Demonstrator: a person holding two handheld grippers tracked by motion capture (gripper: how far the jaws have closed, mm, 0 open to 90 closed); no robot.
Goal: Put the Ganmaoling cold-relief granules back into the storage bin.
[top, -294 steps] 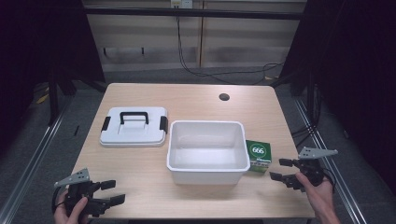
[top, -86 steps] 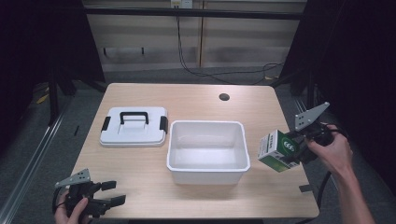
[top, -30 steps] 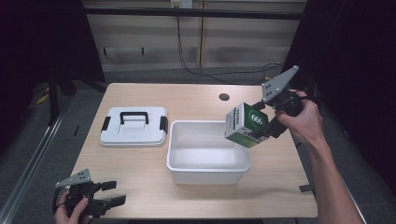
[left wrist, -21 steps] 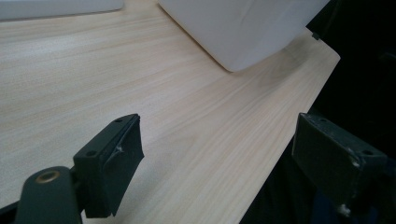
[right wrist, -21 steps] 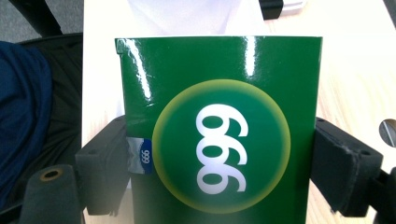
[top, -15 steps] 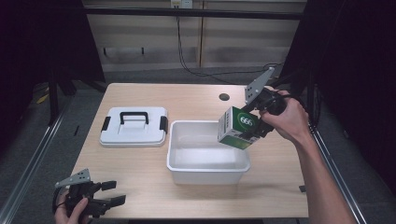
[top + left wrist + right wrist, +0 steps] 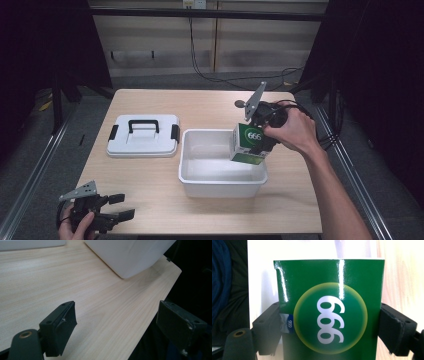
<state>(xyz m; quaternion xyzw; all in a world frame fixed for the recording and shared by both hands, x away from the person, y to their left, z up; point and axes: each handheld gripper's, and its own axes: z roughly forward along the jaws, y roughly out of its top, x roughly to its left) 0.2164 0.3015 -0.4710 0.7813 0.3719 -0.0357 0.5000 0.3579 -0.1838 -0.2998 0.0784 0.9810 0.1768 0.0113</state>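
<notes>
Our right gripper (image 7: 256,131) has its fingers (image 7: 268,327) clenched on the green carton (image 7: 248,143), gripping both sides so it hangs tilted over the white bin's (image 7: 222,181) right end, ready to lower in. Our left gripper (image 7: 111,207) rests released at the bench's (image 7: 150,175) near-left corner; the lid (image 7: 143,135) lies left of the bin.

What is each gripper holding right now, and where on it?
The right gripper clamps the green box by its two opposite side faces, above the white bin. The left gripper is open and holds nothing.
</notes>
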